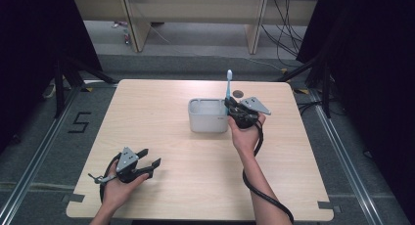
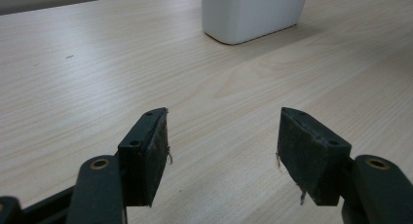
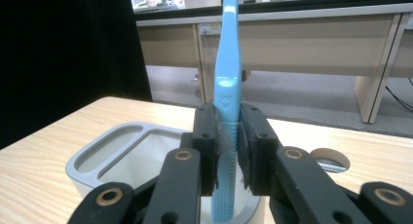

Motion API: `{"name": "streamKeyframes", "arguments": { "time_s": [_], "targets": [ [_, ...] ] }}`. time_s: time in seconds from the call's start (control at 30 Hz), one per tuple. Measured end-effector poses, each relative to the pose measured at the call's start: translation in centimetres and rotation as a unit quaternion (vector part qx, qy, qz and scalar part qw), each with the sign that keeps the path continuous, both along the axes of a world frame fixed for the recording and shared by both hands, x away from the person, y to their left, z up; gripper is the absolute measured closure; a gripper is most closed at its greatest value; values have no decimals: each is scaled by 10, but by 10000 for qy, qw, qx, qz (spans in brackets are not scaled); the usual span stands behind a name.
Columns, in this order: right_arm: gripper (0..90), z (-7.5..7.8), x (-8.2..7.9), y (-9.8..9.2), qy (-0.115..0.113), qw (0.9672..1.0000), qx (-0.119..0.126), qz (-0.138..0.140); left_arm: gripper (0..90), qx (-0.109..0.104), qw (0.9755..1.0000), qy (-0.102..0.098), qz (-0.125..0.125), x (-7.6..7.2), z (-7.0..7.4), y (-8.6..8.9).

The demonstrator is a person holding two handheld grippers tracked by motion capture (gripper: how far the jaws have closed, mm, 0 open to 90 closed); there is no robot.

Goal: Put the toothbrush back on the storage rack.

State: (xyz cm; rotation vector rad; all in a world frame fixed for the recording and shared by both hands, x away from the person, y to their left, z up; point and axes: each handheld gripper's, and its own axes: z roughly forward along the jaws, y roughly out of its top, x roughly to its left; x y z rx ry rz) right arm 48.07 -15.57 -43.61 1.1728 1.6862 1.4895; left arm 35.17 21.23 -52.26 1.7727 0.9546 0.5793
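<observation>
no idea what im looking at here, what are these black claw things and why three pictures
A person sits at a light wooden table and holds a black two-jaw gripper in each hand. The high view looks down from above. The other two pictures come from cameras riding on the grippers, looking along their jaws. The left gripper rests near the table's front edge, jaws open with nothing between them. The right gripper is shut on a light blue plastic toothbrush, held upright with its lower end inside a white, grey-rimmed rectangular holder that stands on the table. A small round hole sits in the tabletop behind it.
</observation>
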Motion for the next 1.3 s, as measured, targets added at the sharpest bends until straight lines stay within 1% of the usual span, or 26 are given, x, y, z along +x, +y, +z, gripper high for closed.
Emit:
{"name": "streamKeyframes", "arguments": {
  "time_s": [0.07, 0.1, 0.13, 0.2, 0.27, 0.33, 0.4, 0.47, 0.5, 0.53, 0.63, 0.67, 0.7, 0.73, 0.77, 0.83, 0.9, 0.93, 0.97, 1.0, 1.03, 1.1, 1.13, 1.2, 1.27, 1.3],
  "targets": [
    [789, 0, -1, -1, -35, 9999, -145, 26, 354, 0, 10000, 3, -1, 0, 0, 0],
    [789, -1, -1, 0, -12, 9999, -111, 60, 354, 6, 10000, 4, 0, 0, 0, 0],
    [790, -1, 0, 0, -42, 9999, -107, 62, 354, 14, 10000, 6, 3, 0, 0, 0],
    [790, -2, -3, 2, 85, 10000, 19, -31, 354, 14, 10000, 2, -3, 0, 0, 0],
    [790, -3, -1, 0, -31, 9999, -163, 41, 354, 10, 10000, 3, 1, 0, 0, 0],
    [790, -3, -2, 0, 13, 9998, -174, 51, 354, 40, 10000, 24, 21, 0, 0, 0],
    [790, -4, -3, 0, 77, 9999, -126, 15, 354, 21, 10000, 7, -1, 0, 0, 0],
    [790, -5, -3, 0, 52, 9998, -180, 34, 355, 54, 10000, 21, 19, 0, 0, 0],
    [789, -5, -3, -1, 42, 9996, -273, -18, 355, 52, 10000, 21, 20, 0, 0, 0],
    [790, -5, -3, 0, 49, 9997, -229, 31, 355, 51, 10000, 25, 23, -1, 0, 0],
    [790, -7, -4, 0, 93, 9996, -257, 19, 355, 56, 10000, 23, 20, 0, 0, 0],
    [790, -7, -3, -1, 41, 9994, -357, -5, 354, 50, 10000, 24, 20, 0, 0, 0],
    [790, -8, -4, 0, 85, 9996, -259, -27, 355, 28, 10000, 13, 4, 0, 0, 0],
    [790, -8, -3, -1, 74, 9995, -299, 13, 354, 23, 10000, 7, -2, 0, 0, 0],
    [789, -9, -4, 0, 122, 9996, -240, 3, 354, 28, 10000, 10, 3, 0, 0, 0],
    [789, -10, -4, -1, 118, 9995, -305, 0, 354, 27, 10000, 10, 0, 0, 0, 0],
    [789, -10, -4, -2, 68, 9990, -433, -21, 354, 22, 10000, 4, 4, 0, 0, 0],
    [789, -11, -4, -1, 126, 9992, -367, -11, 354, 22, 10000, 3, 4, 0, 0, 0],
    [789, -11, -5, -1, 133, 9990, -418, -10, 354, 18, 10000, 3, 5, 0, 0, 0],
    [789, -11, -5, -1, 208, 9990, -399, -30, 354, 36, 10000, 19, 4, 0, 0, 0],
    [788, -12, -5, -1, 183, 9990, -400, -20, 354, 34, 10000, 20, 2, 0, 0, 0],
    [788, -13, -5, -1, 153, 9985, -515, 32, 354, 36, 10000, 10, 13, 0, 0, 0],
    [788, -14, -5, -1, 166, 9983, -567, 10, 354, 41, 10000, 12, 13, 0, 0, 0],
    [788, -15, -5, 0, 193, 9984, -529, 12, 354, 9, 10000, -1, 0, 0, 0, 0],
    [787, -15, -6, 0, 187, 9981, -580, 6, 353, 8, 10000, 0, 0, 0, 0, 0],
    [787, -16, -6, 0, 211, 9983, -538, 14, 353, 25, 10000, 15, 3, 0, 0, 0]
  ]
}}
